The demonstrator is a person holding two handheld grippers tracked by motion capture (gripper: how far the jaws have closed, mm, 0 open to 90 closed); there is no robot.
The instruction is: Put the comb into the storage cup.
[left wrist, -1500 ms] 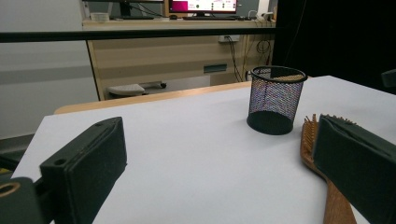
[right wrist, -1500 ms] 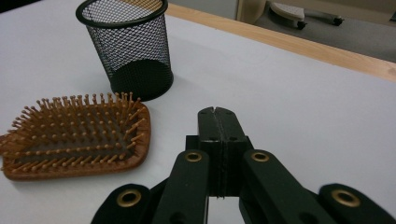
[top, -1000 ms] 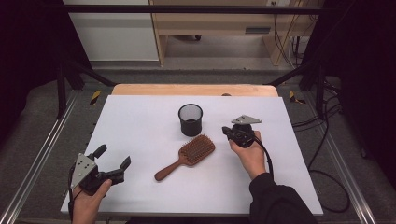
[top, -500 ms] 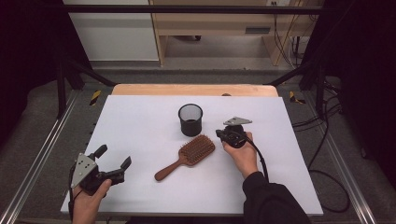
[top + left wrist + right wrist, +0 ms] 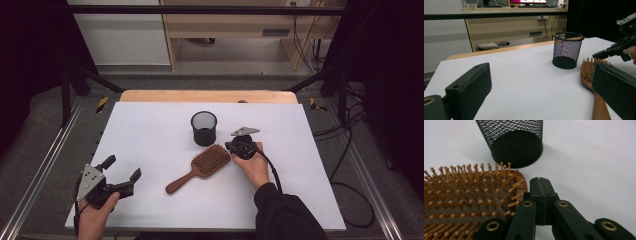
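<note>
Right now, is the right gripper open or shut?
Shut. In the right gripper view the right gripper's two black fingers press flat together with nothing between them, beside the hairbrush head and short of the mesh cup.

Left gripper (image 5: 121, 175) agape, right gripper (image 5: 541, 185) closed

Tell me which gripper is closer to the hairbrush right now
The right. The right gripper sits shut at the edge of the hairbrush head, beside the mesh cup. The left gripper is open, well off toward the table's near left corner, clear of the handle.
</note>
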